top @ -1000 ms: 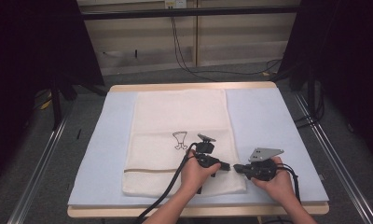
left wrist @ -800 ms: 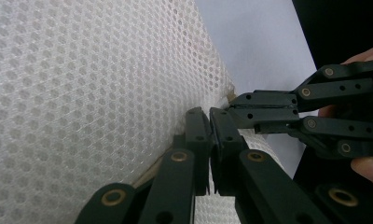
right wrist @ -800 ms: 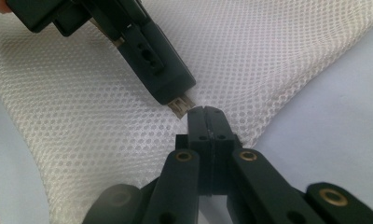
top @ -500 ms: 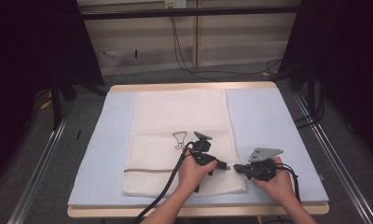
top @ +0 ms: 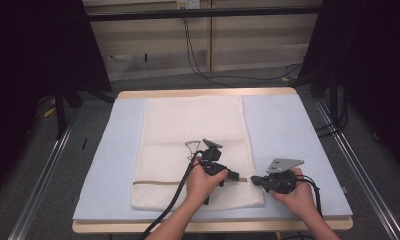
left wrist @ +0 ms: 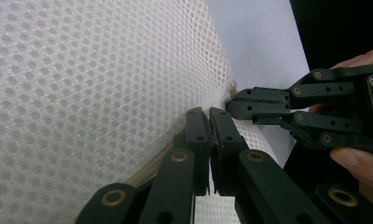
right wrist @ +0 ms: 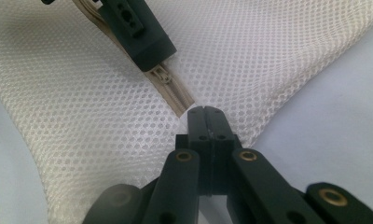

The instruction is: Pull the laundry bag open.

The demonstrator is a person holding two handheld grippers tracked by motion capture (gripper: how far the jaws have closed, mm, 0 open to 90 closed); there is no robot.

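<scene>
Zipper pull sits in my left gripper's clamped jaws; right gripper pinches the bag edge, so I pull straight along the teeth.

Both grippers, the left gripper and the right gripper, are black, built of linked bars joined by brass-coloured pivot pins. Small screws dot the flat jaws. A thick black cable trails from each, a grey three-cornered plate tops the right one, and the forearms are bare of sleeves.
</scene>
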